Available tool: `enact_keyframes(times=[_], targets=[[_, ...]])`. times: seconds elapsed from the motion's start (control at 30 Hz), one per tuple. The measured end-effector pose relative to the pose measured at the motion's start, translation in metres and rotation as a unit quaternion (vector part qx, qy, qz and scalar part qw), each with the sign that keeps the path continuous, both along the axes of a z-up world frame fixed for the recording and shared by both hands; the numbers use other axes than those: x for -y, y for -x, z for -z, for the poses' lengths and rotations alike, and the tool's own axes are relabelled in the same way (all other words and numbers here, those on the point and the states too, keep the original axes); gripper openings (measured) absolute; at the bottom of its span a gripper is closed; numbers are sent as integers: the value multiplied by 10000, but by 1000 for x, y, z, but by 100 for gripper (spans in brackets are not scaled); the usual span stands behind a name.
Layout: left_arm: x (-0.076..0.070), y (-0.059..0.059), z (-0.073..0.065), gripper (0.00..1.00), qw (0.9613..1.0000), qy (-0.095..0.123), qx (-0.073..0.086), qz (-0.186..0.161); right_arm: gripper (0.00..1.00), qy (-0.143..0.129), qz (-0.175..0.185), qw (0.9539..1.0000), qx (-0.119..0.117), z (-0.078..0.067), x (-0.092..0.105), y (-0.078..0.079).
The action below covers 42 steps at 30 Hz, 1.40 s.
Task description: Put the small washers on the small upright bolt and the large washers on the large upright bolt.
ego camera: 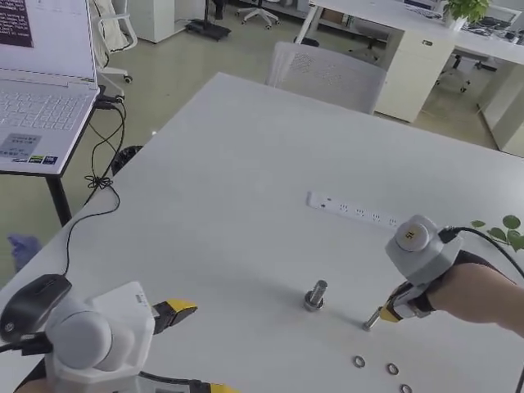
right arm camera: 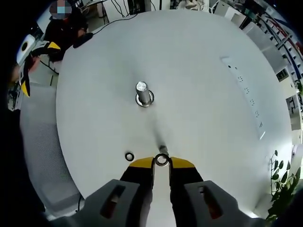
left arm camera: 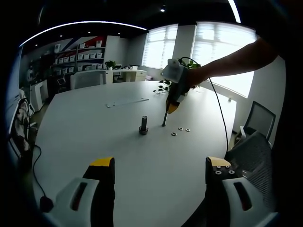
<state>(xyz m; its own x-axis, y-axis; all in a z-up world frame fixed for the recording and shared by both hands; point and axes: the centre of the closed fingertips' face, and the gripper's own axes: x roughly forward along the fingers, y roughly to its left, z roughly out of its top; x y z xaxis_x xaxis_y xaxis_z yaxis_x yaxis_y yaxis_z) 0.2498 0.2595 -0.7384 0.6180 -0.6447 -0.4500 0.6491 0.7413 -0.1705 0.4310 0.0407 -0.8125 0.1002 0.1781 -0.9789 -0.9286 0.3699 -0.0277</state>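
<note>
small washer (right arm camera: 157, 160) pinched in right gripper (right arm camera: 162, 164) fingers
just over the small upright bolt (right arm camera: 162, 148), so straight down its axis (left gripper (left arm camera: 160, 166) fingers wide, well apart)

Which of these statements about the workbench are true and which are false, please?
1. The left hand-held gripper has its jaws wide apart, with nothing between them. True.
2. The right hand-held gripper is at the large bolt. False: its tips are at the small bolt, and the large bolt stands apart.
3. Three loose washers lie on the table near the small bolt. True.
4. The power strip lies between the two bolts. False: it lies beyond both of them.
5. A washer sits between the right hand-held gripper's tips. True.
</note>
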Motion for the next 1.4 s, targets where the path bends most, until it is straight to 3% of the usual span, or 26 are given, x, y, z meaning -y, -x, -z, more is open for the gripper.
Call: enact_keyframes(times=[0.5, 1.4], targets=[[-2, 1, 5, 78, 10000, 20, -57, -69, 13, 154, -104, 9998, 30, 6, 3, -8], [-1, 1, 9, 77, 9999, 55, -96, -70, 13, 164, -62, 9998, -37, 12, 2, -9]])
